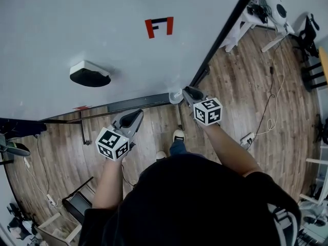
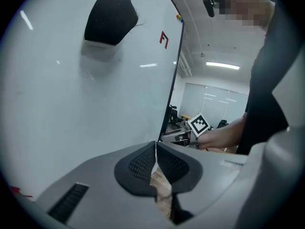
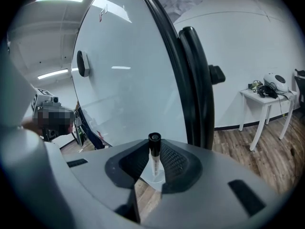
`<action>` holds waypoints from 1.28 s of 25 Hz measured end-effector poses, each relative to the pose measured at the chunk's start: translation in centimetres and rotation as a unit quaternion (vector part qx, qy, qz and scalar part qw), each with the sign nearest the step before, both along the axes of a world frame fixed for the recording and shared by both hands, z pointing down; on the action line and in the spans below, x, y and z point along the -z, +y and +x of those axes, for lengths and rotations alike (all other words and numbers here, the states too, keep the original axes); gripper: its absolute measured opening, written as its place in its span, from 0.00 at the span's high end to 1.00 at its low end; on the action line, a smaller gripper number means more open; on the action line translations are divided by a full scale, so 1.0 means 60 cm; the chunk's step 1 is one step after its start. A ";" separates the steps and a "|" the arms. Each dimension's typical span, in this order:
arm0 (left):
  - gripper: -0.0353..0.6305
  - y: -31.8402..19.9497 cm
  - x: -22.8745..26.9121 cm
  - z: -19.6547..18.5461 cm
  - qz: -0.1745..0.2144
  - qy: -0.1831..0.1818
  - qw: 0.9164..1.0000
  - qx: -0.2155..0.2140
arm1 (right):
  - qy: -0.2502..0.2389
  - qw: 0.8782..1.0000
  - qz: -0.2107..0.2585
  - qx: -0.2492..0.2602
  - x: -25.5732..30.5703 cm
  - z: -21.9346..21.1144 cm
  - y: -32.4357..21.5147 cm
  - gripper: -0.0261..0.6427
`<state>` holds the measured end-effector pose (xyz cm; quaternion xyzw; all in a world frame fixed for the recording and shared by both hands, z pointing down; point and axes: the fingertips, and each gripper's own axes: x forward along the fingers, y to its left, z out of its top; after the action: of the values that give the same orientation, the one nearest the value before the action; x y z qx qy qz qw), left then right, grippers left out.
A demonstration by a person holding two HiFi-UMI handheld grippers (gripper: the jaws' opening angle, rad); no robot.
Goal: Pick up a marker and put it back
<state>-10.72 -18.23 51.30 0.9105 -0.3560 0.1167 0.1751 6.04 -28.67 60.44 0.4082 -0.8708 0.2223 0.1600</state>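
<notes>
A marker (image 3: 154, 151) with a black cap and white barrel stands between the pads of my right gripper (image 3: 153, 162), which is shut on it. Its lower end points at a small white round cup (image 3: 156, 179). In the head view the right gripper (image 1: 187, 92) reaches to that cup (image 1: 176, 97) at the right end of the whiteboard's ledge (image 1: 128, 105); the marker itself is hidden there. My left gripper (image 1: 136, 117) hangs lower left, off the board. Its jaws (image 2: 156, 159) are shut with nothing between them.
A black-and-white eraser (image 1: 89, 74) sticks to the whiteboard (image 1: 102, 29), with a red mark (image 1: 159, 26) above it. The board's black frame (image 1: 225, 32) runs diagonally. A white table (image 1: 256, 14), cables and a chair (image 1: 77, 204) stand on the wooden floor.
</notes>
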 end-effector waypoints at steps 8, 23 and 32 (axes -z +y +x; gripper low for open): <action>0.92 -0.005 -0.025 -0.007 -0.019 -0.002 1.000 0.009 | 0.017 1.000 -0.018 0.014 -0.055 -0.010 -0.011 0.86; 0.92 -0.010 -0.047 -0.005 -0.033 0.000 0.999 0.013 | 0.033 0.998 -0.032 0.031 -0.099 -0.021 -0.012 0.86; 0.92 -0.009 -0.045 -0.001 -0.031 0.004 0.999 0.012 | 0.034 0.999 -0.028 0.029 -0.102 -0.022 -0.016 0.86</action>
<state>-10.81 -18.75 53.99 0.9006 -0.3627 0.1215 0.2064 4.72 -29.62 66.54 0.3851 -0.8700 0.2276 0.2073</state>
